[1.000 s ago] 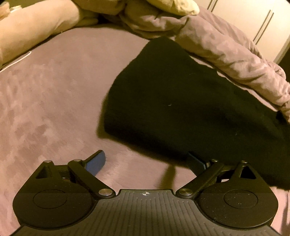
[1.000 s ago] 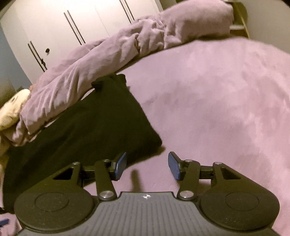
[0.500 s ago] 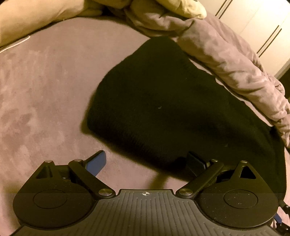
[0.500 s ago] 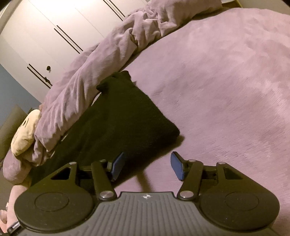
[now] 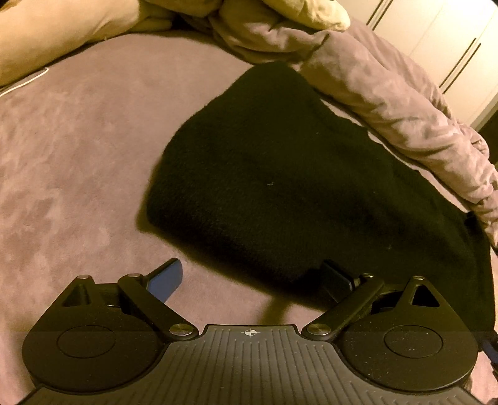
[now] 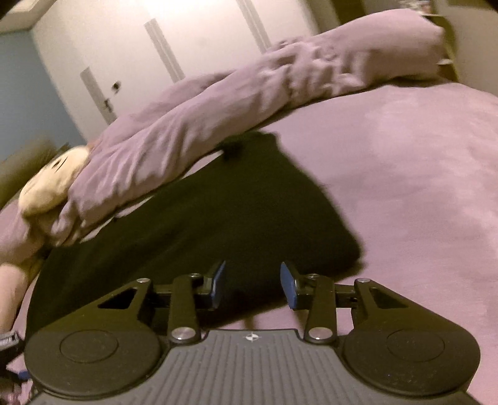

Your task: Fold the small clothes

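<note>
A black knitted garment [image 5: 280, 174] lies folded flat on the purple bed cover [image 5: 77, 155]. My left gripper [image 5: 250, 280] stands wide open at its near edge, with the right finger [image 5: 334, 278] against the cloth and the left finger on bare cover. In the right wrist view the same garment [image 6: 218, 212] runs away towards the duvet. My right gripper [image 6: 252, 285] hovers at its near right corner with its jaws closing. Black cloth shows in the gap between them, and the pads do not press on it.
A crumpled purple duvet [image 5: 389, 102] [image 6: 218, 109] runs along the garment's far side, touching it. A cream pillow [image 5: 295, 12] [image 6: 49, 183] lies at the duvet's end. White wardrobe doors [image 6: 186, 46] stand behind the bed. Bare bed cover [image 6: 404, 187] stretches to the right.
My right gripper has slid left from the bare cover onto the garment's near corner, rolled a little, and its jaws have narrowed. The left gripper stays wide open and has hardly moved.
</note>
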Tool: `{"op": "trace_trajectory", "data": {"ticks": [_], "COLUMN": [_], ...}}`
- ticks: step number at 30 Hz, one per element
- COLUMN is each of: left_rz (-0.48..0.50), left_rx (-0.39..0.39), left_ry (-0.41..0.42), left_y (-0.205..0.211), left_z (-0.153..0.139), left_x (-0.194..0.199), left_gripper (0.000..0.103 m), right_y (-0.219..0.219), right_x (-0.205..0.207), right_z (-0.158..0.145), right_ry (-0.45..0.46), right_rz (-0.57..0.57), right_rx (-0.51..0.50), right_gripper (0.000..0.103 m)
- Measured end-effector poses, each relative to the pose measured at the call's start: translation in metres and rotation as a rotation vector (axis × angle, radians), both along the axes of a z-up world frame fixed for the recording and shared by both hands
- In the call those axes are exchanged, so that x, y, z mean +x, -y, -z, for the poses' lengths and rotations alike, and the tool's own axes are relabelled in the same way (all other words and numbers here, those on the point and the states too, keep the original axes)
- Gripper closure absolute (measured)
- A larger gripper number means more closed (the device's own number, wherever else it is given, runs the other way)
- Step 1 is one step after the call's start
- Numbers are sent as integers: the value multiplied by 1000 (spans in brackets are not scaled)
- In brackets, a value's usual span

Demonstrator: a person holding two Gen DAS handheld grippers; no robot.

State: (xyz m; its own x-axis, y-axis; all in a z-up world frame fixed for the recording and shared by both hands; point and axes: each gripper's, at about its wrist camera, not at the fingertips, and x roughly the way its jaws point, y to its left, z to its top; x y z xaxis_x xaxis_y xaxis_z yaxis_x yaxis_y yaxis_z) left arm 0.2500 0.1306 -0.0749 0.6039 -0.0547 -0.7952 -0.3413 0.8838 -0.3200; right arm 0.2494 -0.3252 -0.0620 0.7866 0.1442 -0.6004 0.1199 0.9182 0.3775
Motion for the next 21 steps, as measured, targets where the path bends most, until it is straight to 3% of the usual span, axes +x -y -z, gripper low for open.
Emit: {"op": "trace_trajectory", "data": {"ticks": [8,14,18,21], "left_rz": [60,97,147,164], "left_rx": [112,146,212,201], "left_ry": [108,123,163,159], "left_y": [15,15,30,35], "left_z": [-30,-25,-31,-28], "left_x": [0,28,51,71], "left_gripper": [6,6,6,6], "right_y": [-57,-112,-147,-169], "right_x": [23,62,96,115], "right_z": [-2,-11,-11,-2], "right_ry": [12,97,127,134], "right_rz": [-119,-198,-241,-275], "right_rx": [-77,-221,-287,-346], "right_gripper": [66,66,67,67]}}
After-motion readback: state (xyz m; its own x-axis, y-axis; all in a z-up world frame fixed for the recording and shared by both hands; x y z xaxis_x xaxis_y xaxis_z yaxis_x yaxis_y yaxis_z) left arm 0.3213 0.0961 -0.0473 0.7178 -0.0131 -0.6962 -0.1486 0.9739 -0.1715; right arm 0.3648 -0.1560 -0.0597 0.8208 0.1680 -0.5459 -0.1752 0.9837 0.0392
